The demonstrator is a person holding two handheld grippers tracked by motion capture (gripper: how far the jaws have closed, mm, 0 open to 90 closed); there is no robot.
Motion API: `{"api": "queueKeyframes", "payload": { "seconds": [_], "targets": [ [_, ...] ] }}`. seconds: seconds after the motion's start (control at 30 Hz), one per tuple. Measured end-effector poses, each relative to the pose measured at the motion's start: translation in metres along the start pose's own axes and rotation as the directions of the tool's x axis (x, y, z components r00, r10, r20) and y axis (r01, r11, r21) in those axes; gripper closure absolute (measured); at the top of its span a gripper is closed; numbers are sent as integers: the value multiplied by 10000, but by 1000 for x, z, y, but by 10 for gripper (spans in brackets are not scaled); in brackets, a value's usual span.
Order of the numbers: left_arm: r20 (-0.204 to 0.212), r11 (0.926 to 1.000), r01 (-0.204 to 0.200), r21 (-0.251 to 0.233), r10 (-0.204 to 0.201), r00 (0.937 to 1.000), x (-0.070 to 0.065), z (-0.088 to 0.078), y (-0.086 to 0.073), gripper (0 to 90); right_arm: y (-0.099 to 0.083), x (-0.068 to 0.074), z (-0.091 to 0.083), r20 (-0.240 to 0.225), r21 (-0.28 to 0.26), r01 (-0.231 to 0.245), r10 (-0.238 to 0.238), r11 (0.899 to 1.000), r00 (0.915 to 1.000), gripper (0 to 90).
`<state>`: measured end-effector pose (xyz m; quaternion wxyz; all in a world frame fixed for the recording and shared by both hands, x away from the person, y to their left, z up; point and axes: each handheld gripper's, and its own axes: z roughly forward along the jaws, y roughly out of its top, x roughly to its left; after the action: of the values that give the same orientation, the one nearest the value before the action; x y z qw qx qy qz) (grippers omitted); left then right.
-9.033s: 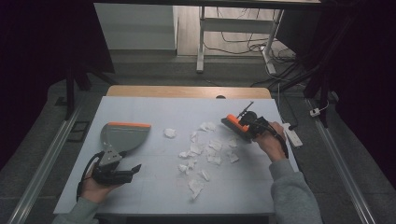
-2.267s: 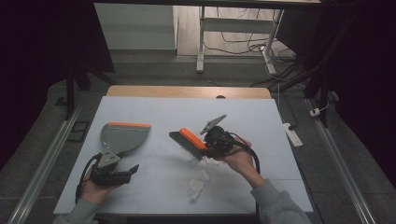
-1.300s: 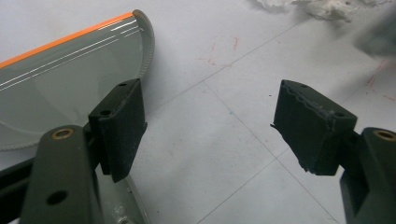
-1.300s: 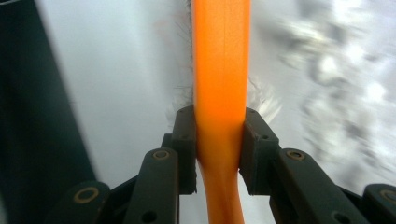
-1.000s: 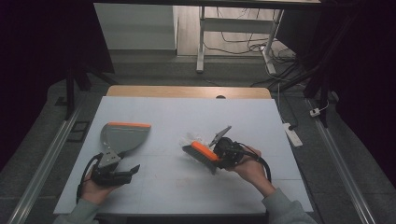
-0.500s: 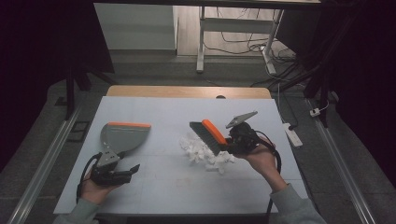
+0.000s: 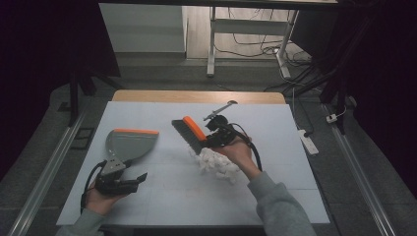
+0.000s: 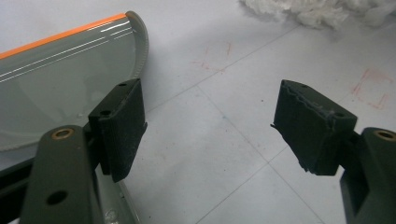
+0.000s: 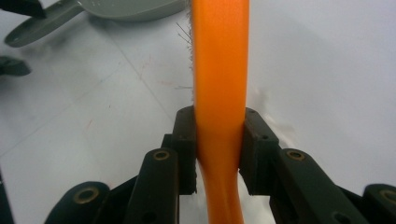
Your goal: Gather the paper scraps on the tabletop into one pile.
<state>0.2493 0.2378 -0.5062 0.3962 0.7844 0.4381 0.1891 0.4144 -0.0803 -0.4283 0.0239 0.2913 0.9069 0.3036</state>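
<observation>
Dark surroundings frame a pale tabletop (image 7: 162,196) under the high view. Right gripper (image 9: 218,154) is clamped on the orange handle of a brush (image 7: 189,132), held near the tabletop's middle with its black bristles angled toward the far-left. White scraps (image 7: 216,164) lie piled just beside the brush, under the right hand. Left gripper (image 8: 210,135) rests near the front-left corner, jaws spread wide with nothing between them. Grey dustpan (image 7: 129,143) with an orange lip lies just beyond it, handle alongside the left jaw.
</observation>
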Motion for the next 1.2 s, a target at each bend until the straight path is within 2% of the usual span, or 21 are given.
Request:
{"api": "queueKeyframes", "payload": {
  "seconds": [0.1,0.17,0.3,0.4,0.47,0.63,0.73,0.8,0.9,1.03,1.1,1.13,1.2],
  "targets": [
    [30,10000,-41,-15,41,10000,1,-1,-1,259,13,1,25,-278,366,-333,343,9988,9990,703],
    [52,10000,-44,-43,44,10000,1,-1,0,260,18,0,40,-354,780,-331,359,9964,9987,703],
    [301,9999,-13,-123,17,9995,1,-1,-1,259,19,-5,55,-14,1420,-523,530,9885,9986,703],
    [350,9997,96,-210,-89,9993,2,-2,-1,258,14,-16,51,425,1720,-906,845,9809,9955,703],
    [367,9997,86,-229,-78,9993,2,-2,-1,259,8,-24,46,678,1851,-1150,1040,9760,9923,703],
    [366,9998,67,-165,-61,9993,1,0,-1,259,-8,-33,26,757,1723,-1438,1324,9745,9883,703],
    [344,9997,139,-192,-132,9993,2,-1,-1,259,-12,-36,11,509,1257,-1474,1420,9811,9886,703],
    [355,9997,169,-183,-162,9992,3,-1,-2,259,-12,-38,-2,362,682,-1389,1366,9880,9900,703],
    [342,9998,160,-152,-155,9993,3,0,-2,259,-14,-38,-23,63,25,-1309,1309,9914,9914,703],
    [341,9998,153,-129,-149,9993,3,0,-2,259,-22,-35,-54,252,-409,-1115,1125,9929,9933,703],
    [331,9998,148,-131,-144,9993,3,0,-2,259,-29,-35,-64,510,-462,-1103,1126,9928,9923,703],
    [318,9998,146,-143,-142,9994,2,-1,-2,259,-34,-36,-70,742,-390,-1161,1187,9925,9902,703],
    [307,9997,160,-162,-155,9994,2,-1,-2,259,-50,-41,-77,1398,-129,-1425,1429,9897,9798,703]
  ]
}}
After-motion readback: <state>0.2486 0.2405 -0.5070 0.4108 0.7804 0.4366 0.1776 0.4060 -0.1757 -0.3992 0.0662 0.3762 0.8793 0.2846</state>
